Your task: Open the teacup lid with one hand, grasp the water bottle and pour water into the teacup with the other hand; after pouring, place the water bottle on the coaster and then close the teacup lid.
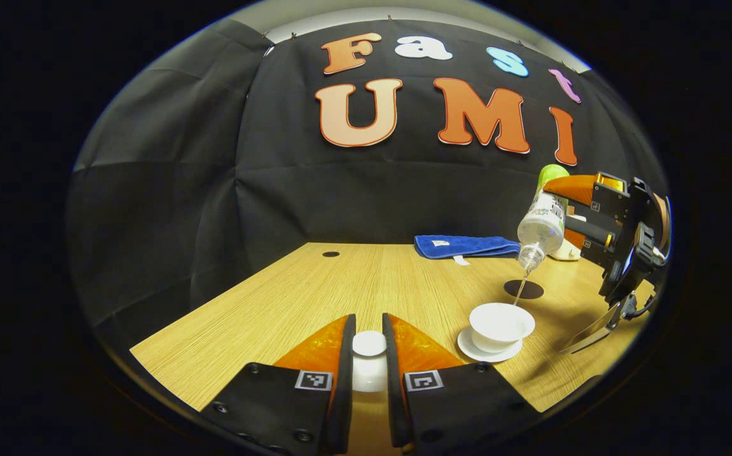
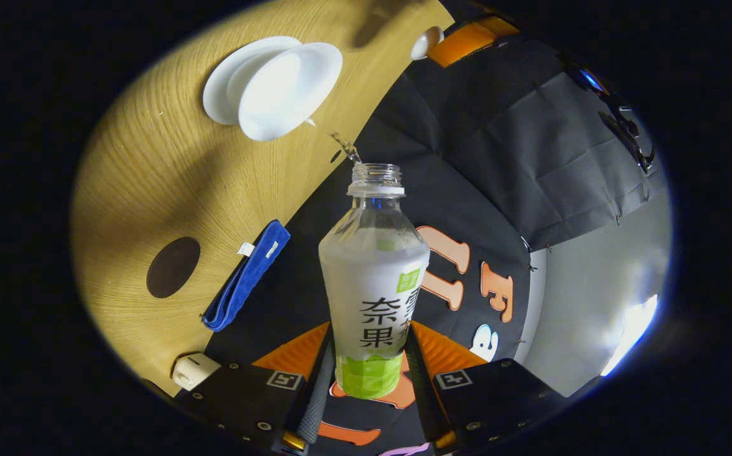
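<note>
In the left gripper view my left gripper [image 1: 369,354] is shut on the white teacup lid [image 1: 369,345], held just above the wooden table. To its right the open white teacup [image 1: 501,324] stands on its white saucer [image 1: 467,345]. Above the cup the uncapped water bottle [image 1: 542,221] is tipped mouth-down, and a thin stream of water falls into the cup. My right gripper [image 1: 584,228] holds that bottle. In the right gripper view the right gripper [image 2: 369,361] is shut on the water bottle [image 2: 372,285], with the teacup [image 2: 287,88] beyond its mouth and the dark round coaster [image 2: 173,267] at left.
A folded blue cloth [image 1: 464,246] lies at the table's back edge, with the dark coaster [image 1: 524,289] in front of it. A small cream object [image 2: 194,370] sits near the cloth's end. A small dark hole [image 1: 330,254] marks the table at back left.
</note>
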`<state>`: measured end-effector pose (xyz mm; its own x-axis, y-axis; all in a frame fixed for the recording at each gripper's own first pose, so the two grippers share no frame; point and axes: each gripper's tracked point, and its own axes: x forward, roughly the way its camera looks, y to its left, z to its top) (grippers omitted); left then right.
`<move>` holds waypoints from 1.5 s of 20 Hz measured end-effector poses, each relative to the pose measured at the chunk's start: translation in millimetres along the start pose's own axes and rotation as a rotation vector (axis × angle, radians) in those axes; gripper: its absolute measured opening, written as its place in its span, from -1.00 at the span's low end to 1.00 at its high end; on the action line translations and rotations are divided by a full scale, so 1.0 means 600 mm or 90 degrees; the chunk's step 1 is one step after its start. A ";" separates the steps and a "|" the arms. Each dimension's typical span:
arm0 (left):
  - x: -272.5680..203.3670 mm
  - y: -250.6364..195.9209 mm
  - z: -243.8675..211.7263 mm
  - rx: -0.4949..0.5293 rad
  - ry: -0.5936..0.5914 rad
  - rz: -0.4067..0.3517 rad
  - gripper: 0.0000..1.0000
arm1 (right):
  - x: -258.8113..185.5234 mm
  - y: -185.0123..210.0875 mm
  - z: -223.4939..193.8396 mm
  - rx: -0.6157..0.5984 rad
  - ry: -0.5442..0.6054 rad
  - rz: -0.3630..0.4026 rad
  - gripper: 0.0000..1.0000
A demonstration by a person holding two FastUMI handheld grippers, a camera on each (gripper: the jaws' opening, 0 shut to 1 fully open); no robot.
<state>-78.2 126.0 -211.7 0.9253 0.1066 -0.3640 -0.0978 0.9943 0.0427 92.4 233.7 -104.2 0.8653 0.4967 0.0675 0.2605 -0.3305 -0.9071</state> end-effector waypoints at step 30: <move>0.006 -0.079 0.028 -0.008 -0.027 -0.048 -0.46 | -0.044 0.116 0.090 0.551 0.006 0.206 0.24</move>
<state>-64.1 78.9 -199.2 0.9446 0.0317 -0.3266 -0.0320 0.9995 0.0046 64.6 240.9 -191.3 0.8447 0.4765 -0.2438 -0.4023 0.2647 -0.8764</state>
